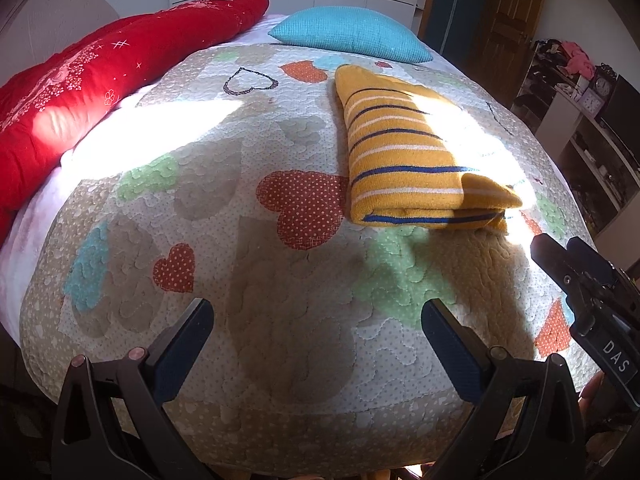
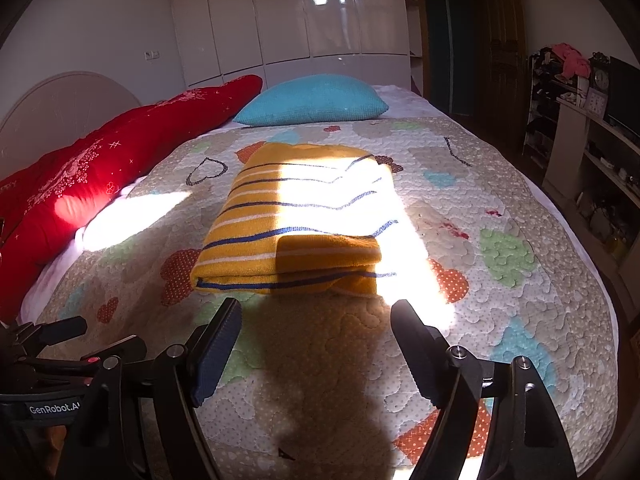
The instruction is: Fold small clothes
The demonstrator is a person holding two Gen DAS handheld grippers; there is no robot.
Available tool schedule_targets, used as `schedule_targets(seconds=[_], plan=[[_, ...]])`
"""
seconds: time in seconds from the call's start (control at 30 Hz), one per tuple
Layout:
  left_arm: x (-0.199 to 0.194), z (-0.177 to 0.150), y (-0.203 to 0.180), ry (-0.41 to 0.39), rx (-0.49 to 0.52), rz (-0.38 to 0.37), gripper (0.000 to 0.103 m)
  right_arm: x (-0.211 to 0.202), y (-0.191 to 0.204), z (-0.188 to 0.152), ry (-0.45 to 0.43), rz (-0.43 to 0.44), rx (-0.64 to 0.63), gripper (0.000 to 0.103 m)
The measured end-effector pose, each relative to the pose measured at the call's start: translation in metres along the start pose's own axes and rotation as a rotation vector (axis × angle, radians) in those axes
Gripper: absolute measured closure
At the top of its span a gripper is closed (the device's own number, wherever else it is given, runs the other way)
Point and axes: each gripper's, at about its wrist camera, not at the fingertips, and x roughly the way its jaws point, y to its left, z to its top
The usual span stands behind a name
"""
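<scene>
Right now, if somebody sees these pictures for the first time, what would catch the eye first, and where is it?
The folded mustard-yellow striped sweater stands out first, lying on the heart-patterned quilt with a bright patch of sunlight across it. Behind it a turquoise pillow rests at the far end of the bed, and a long red cushion runs along the left side. Both claws, left and right, are open and empty in front of the sweater.

A folded yellow striped sweater (image 1: 416,160) lies on the heart-patterned quilt (image 1: 240,240) of the bed, partly in sunlight. Behind it sits a turquoise pillow (image 1: 352,36), with a red duvet (image 1: 80,92) along the left. The left gripper (image 1: 318,332) hovers with jaws apart and empty; the right gripper (image 1: 560,258) enters at right.
</scene>
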Motion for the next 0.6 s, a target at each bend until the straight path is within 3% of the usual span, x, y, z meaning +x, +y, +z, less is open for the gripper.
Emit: schedule_targets(seconds=[0.3, 0.6], plan=[[0.025, 0.037, -0.022, 0.013, 0.08, -0.027, 0.0, 0.016, -0.018, 0.029, -0.026, -0.022, 0.031, 0.021], [0.051, 0.043, -0.026, 0.07, 0.059, -0.072, 0.0, 0.034, -0.028, 0.031, 0.011, -0.032, 0.03, 0.02]])
